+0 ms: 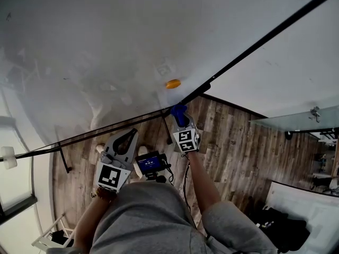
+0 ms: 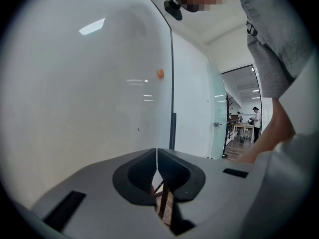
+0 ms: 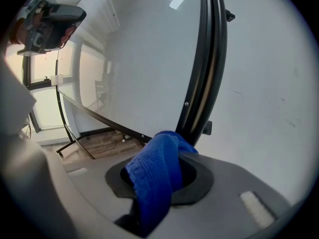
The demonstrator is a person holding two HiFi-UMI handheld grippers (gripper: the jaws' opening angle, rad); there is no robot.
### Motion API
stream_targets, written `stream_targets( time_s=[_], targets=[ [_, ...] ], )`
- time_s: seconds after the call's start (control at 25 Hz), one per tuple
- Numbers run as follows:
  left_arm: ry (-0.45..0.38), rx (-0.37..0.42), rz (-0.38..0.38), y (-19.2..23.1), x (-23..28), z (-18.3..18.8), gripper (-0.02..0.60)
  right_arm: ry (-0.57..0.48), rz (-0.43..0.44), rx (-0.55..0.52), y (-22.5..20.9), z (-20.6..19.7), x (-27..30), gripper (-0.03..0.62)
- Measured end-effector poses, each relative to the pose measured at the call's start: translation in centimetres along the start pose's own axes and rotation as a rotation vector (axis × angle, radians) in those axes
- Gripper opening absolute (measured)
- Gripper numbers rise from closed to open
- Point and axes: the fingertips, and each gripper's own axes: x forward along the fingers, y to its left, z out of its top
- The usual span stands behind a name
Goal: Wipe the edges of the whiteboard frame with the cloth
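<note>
The whiteboard fills the upper left of the head view, and its black frame runs down to a lower corner. My right gripper is shut on a blue cloth just below that corner. In the right gripper view the blue cloth bulges out of the jaws and its top touches the black frame. My left gripper hangs lower left with its jaws shut and empty. In the left gripper view the fingertips meet, facing the board. An orange magnet sticks on the board.
A device with a blue screen sits on a stand between my arms. A black stand leg reaches the wooden floor. A white table and a black bag lie at the lower right. A person stands far off.
</note>
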Motion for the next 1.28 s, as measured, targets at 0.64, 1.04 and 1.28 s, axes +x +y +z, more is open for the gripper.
stream_targets(
  time_s=[0.64,1.04,1.28],
  targets=[
    [0.01,-0.016,0.01,0.8,0.5,-1.0,0.015,0.006,0.023,-0.035,0.3,1.2,1.8,0.114],
    [-0.006,-0.002,0.007,1.2,0.2,-1.2,0.015,0.02,0.031,-0.036,1.1,1.4,2.0,0.114],
    [-0.023,0.008,0.016,1.1,0.7,-1.4,0.015,0.027,0.07,-0.043,0.9,1.3,2.0,0.114]
  ],
)
